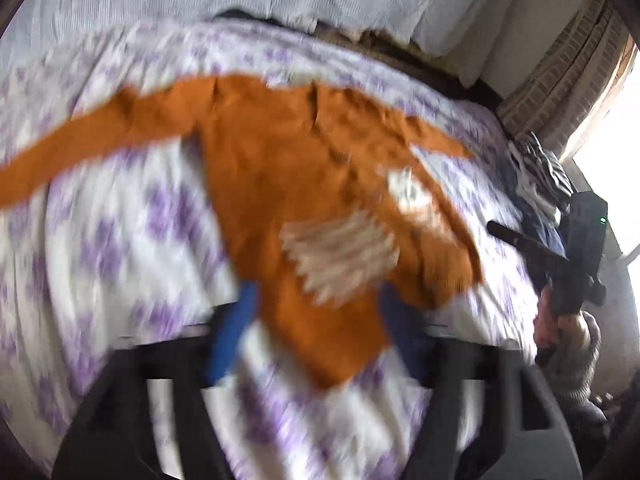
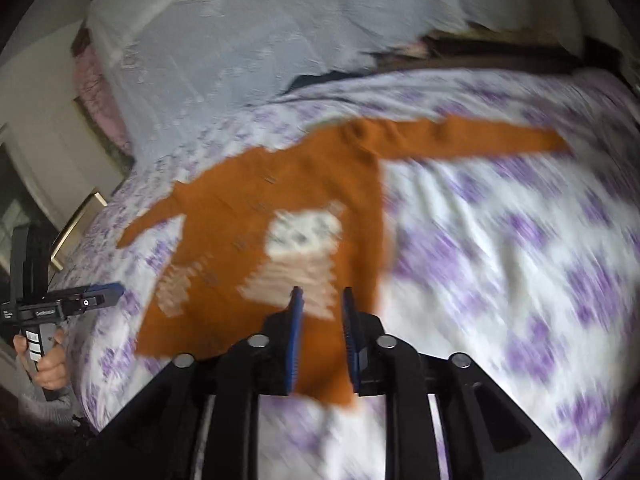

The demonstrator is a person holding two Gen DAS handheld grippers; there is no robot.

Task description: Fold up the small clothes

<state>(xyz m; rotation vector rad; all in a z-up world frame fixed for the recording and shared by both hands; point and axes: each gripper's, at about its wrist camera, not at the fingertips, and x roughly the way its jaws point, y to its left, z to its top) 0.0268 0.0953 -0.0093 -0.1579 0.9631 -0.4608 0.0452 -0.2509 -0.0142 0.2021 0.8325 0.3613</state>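
Sweater (image 2: 280, 208) lay spread flat on the purple-flowered bedcover (image 2: 500, 260), both sleeves out, nothing folded yet: looked like the laying-out step. Left gripper (image 1: 316, 336) stood wide open over the near hem, holding nothing. Right gripper (image 2: 320, 336) was part open above the hem, nothing visibly pinched. Next move probably calls for gripping a sleeve or side edge and folding inward.

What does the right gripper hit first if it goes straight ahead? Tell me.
Probably the orange sweater lying on the floral bedspread: the right gripper points down at its lower edge, just below the white knitted figure. Blur leaves depth unclear.
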